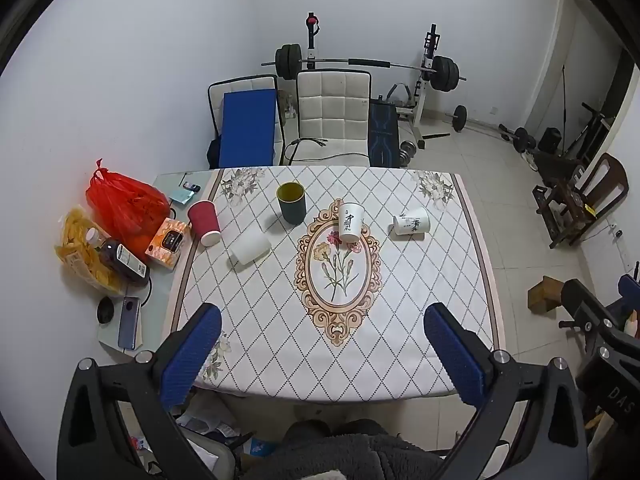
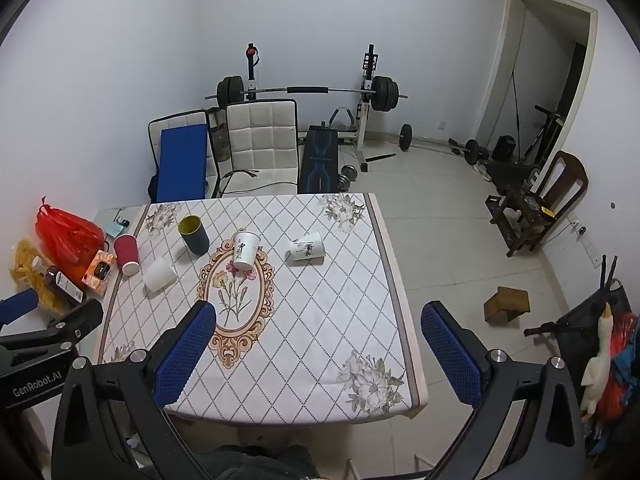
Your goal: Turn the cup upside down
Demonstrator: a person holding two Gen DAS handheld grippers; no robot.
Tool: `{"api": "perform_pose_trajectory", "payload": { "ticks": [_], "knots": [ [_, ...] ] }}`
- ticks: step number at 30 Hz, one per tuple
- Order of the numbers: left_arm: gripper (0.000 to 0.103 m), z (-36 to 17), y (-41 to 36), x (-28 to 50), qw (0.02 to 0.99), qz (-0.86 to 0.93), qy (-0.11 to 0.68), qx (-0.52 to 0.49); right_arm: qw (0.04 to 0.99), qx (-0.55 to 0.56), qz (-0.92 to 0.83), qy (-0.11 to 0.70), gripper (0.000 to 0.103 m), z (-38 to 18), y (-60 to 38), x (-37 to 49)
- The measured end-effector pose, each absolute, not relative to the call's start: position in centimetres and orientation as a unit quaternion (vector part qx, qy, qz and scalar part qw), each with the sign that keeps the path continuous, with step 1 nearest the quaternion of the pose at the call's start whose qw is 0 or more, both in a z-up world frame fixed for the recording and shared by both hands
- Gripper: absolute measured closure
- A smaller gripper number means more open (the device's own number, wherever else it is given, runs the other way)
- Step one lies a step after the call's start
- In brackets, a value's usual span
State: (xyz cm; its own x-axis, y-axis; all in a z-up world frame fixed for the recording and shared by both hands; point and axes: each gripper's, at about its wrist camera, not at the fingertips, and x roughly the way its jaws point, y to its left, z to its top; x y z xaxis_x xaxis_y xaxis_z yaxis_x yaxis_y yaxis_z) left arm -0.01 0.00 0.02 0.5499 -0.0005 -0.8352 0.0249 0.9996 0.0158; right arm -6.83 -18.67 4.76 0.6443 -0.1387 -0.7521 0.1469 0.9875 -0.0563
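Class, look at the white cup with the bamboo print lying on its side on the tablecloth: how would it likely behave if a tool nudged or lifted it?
The bamboo-print cup lies on its side, so a nudge would probably roll it in a curve, since it tapers. It looks like thin paper, likely light and easily crushed. The tablecloth may slow the roll.

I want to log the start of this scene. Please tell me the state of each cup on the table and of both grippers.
Dark green cup: upright, mouth open upward.
Red paper cup: upside down.
Plain white cup: lying on its side.
White cup with calligraphy: upright.
White cup with plant print: lying on its side.
Left gripper: open, empty.
Right gripper: open, empty.
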Motion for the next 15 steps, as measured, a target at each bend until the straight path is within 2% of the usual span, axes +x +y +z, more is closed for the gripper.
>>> {"api": "perform_pose_trajectory", "payload": {
  "ticks": [15],
  "knots": [
    [0.0,0.68,-0.04,-0.13,0.882,-0.006,0.471,0.013,0.907,0.006,-0.079,0.414,0.0,5.44,-17.73,-6.52]
  ]
}}
